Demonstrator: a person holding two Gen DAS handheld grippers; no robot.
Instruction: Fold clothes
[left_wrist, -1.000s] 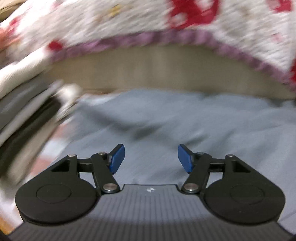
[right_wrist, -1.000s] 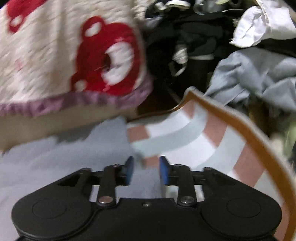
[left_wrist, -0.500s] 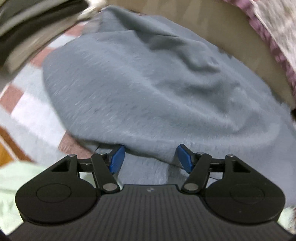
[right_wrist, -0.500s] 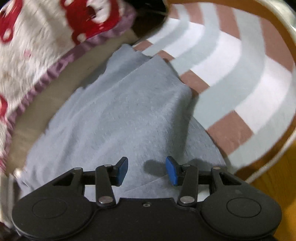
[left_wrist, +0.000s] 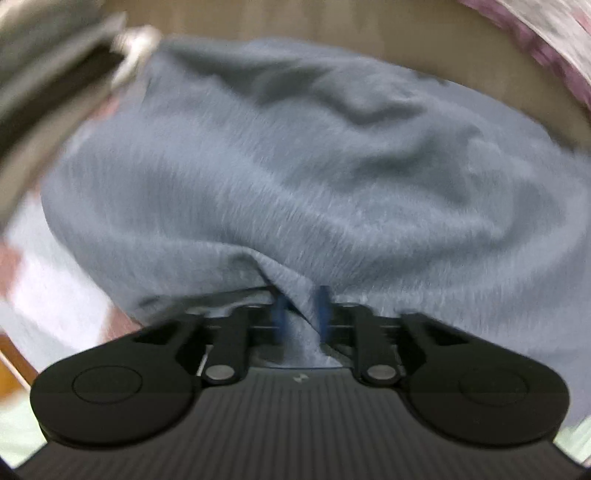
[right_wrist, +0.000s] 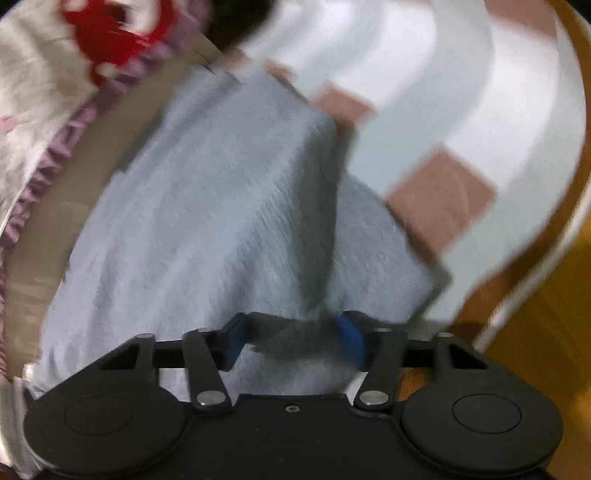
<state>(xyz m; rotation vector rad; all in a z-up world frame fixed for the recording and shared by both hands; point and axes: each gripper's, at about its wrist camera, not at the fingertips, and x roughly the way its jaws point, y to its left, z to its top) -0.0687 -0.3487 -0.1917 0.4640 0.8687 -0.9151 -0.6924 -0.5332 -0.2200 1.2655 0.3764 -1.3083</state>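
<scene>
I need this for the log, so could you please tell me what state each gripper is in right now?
Left gripper: closed, pinching a fold of the grey garment.
Right gripper: open, its jaws straddling the garment's near edge, not gripping.

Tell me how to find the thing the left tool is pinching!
Start at the big rug with white, pale blue and brown checks. On it lies a blue-grey fuzzy garment, and the left tool is shut on its near edge. Unlike the white blanket with red shapes and purple trim beside it, it is plain, one colour, with no pattern.
</scene>
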